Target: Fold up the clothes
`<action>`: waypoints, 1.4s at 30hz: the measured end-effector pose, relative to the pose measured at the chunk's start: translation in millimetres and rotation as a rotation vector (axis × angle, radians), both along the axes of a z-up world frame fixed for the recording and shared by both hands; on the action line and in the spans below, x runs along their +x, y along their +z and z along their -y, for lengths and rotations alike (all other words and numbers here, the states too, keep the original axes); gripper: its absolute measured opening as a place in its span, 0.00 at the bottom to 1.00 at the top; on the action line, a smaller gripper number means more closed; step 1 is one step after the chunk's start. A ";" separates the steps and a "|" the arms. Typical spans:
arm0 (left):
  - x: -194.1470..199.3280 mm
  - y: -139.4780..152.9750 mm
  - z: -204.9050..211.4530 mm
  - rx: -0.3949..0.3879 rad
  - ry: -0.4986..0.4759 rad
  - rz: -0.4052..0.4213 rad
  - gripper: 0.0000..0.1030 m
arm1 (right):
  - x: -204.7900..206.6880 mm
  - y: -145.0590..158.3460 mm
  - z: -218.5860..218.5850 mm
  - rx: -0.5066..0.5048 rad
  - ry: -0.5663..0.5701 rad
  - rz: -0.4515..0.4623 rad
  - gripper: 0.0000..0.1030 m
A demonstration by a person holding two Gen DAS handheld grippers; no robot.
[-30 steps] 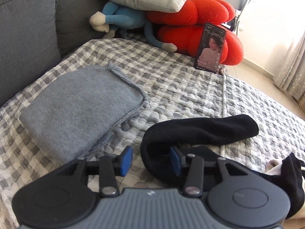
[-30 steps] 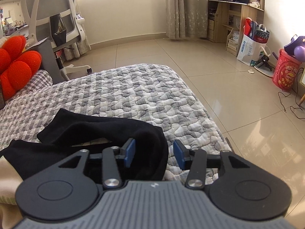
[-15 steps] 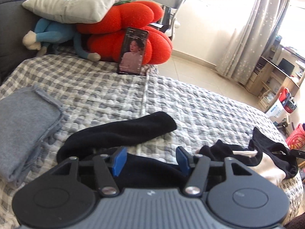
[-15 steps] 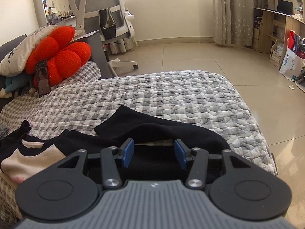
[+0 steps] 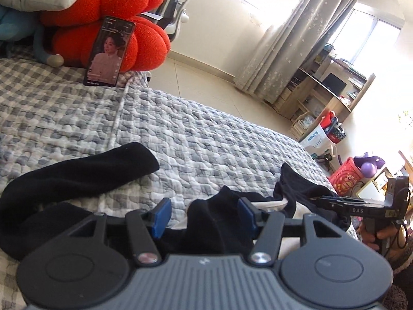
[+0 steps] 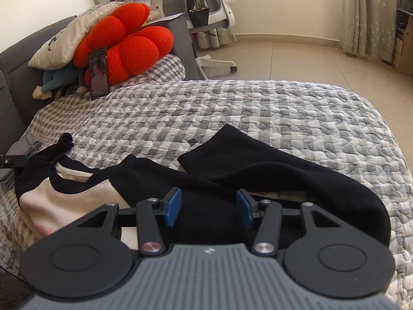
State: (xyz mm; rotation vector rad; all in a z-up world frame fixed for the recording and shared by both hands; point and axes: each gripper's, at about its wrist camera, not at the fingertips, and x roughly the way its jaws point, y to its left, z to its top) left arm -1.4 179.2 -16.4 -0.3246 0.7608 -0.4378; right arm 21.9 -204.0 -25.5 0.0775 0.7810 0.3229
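Note:
A black garment with a cream front panel (image 6: 64, 201) lies crumpled on the checked quilt (image 6: 258, 108). One long black sleeve (image 5: 77, 175) runs off to the left in the left wrist view, and the same sleeve (image 6: 258, 160) crosses the right wrist view. My left gripper (image 5: 204, 215) hangs low over a raised black fold (image 5: 206, 222). That fold stands between its blue pads (image 5: 161, 217), which are closing but do not press on it. My right gripper (image 6: 208, 208) stands open just above the black cloth, its pads apart.
At the head of the bed a phone (image 5: 108, 51) leans on a red flower cushion (image 6: 129, 44), beside a white pillow (image 6: 64, 38) and a blue plush toy (image 6: 56, 82). An office chair (image 6: 201, 5) stands behind. The quilt's edge (image 6: 387, 129) drops to tiled floor; a desk (image 5: 322, 90) and red bin (image 5: 346, 178) stand beyond.
The left view has swung right, off the folded grey cloth and onto the black and cream garment. The right view has swung left toward the cushions. Left pads stand wider than a second ago.

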 end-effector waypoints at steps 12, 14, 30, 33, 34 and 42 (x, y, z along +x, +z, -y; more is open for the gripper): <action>4.7 -20.2 4.3 -0.014 -0.016 -0.057 0.26 | 18.7 -12.4 -22.2 -0.023 0.101 -0.018 0.50; 4.2 -22.5 2.3 -0.018 -0.005 -0.066 0.21 | 19.5 -13.6 -22.6 -0.022 0.105 -0.019 0.50; 5.3 -24.3 -3.4 -0.076 -0.003 -0.063 0.17 | 33.4 -12.0 -30.8 -0.081 0.249 0.005 0.50; 5.5 -23.1 -3.9 -0.077 0.002 -0.060 0.17 | 45.5 -11.1 -33.6 -0.103 0.349 -0.001 0.50; 5.6 -22.5 -4.5 -0.077 0.004 -0.058 0.17 | 49.1 -11.1 -34.1 -0.105 0.378 -0.006 0.50; 8.3 -23.3 -3.7 -0.073 -0.009 -0.061 0.12 | 65.3 -14.9 -35.1 -0.078 0.546 -0.051 0.50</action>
